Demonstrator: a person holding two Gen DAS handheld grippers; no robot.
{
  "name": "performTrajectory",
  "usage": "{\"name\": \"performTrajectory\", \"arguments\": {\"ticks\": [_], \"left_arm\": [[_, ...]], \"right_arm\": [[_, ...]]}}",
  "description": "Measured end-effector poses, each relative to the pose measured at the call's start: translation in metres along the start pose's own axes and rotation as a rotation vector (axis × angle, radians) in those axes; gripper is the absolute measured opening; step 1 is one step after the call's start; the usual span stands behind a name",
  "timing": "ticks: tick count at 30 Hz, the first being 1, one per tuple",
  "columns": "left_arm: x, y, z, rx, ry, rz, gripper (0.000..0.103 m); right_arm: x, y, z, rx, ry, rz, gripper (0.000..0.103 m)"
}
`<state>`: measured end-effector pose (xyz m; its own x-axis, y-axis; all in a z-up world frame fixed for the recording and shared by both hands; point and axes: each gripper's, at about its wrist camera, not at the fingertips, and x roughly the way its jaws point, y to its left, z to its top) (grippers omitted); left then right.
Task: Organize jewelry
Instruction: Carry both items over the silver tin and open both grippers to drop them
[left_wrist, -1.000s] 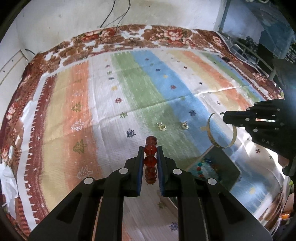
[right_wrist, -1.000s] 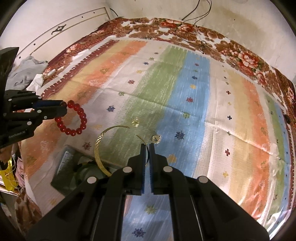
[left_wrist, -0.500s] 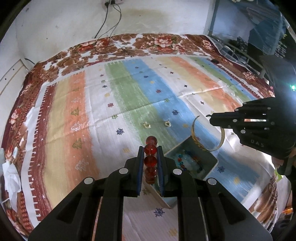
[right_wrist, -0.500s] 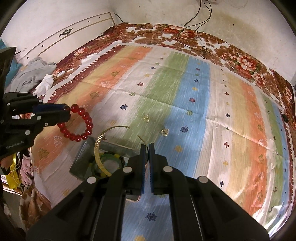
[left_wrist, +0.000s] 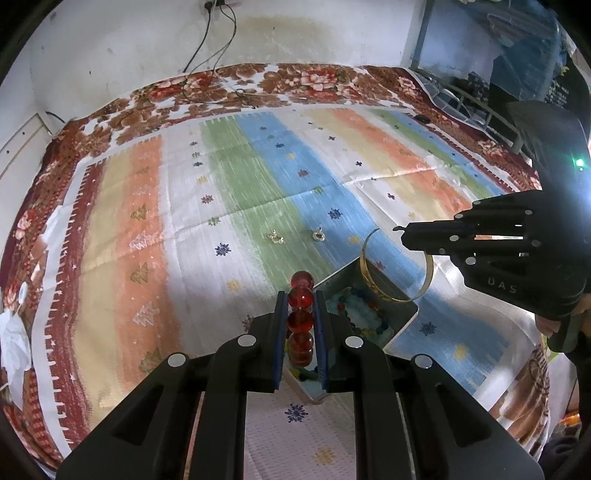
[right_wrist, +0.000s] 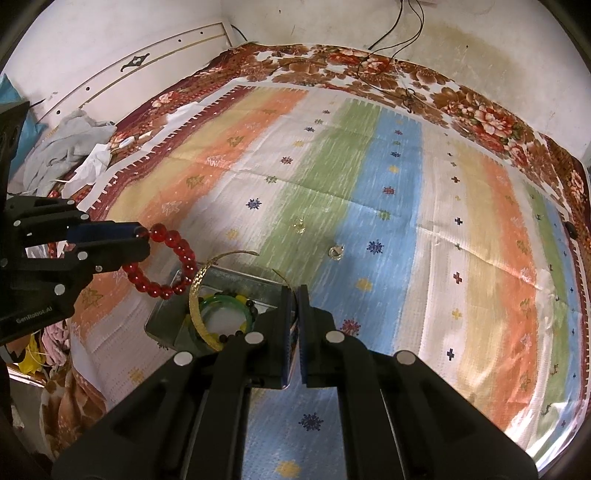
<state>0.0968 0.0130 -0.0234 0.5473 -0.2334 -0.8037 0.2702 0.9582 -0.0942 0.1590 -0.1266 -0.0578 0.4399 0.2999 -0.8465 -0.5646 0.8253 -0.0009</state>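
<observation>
My left gripper is shut on a red bead bracelet and holds it in the air by the near left corner of a metal tin. It also shows in the right wrist view with the bracelet hanging from it. My right gripper is shut on a gold bangle, held above the tin. The tin holds a green bangle and beaded pieces. Two small gold earrings lie on the striped cloth beyond the tin.
The striped cloth covers a bed with a floral border. Cables hang on the far wall. Crumpled clothes lie at the left side of the bed. A headboard stands at the far left.
Both grippers have risen and drawn back, so more of the bed shows. The tin has come fully into view below them. Both still hold their pieces.
</observation>
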Motion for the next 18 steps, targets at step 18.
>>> {"name": "performTrajectory", "arguments": {"ticks": [18], "left_arm": [[0.007, 0.001, -0.006, -0.027, 0.01, -0.026, 0.042]], "right_arm": [[0.012, -0.001, -0.004, 0.013, 0.03, 0.023, 0.041]]}}
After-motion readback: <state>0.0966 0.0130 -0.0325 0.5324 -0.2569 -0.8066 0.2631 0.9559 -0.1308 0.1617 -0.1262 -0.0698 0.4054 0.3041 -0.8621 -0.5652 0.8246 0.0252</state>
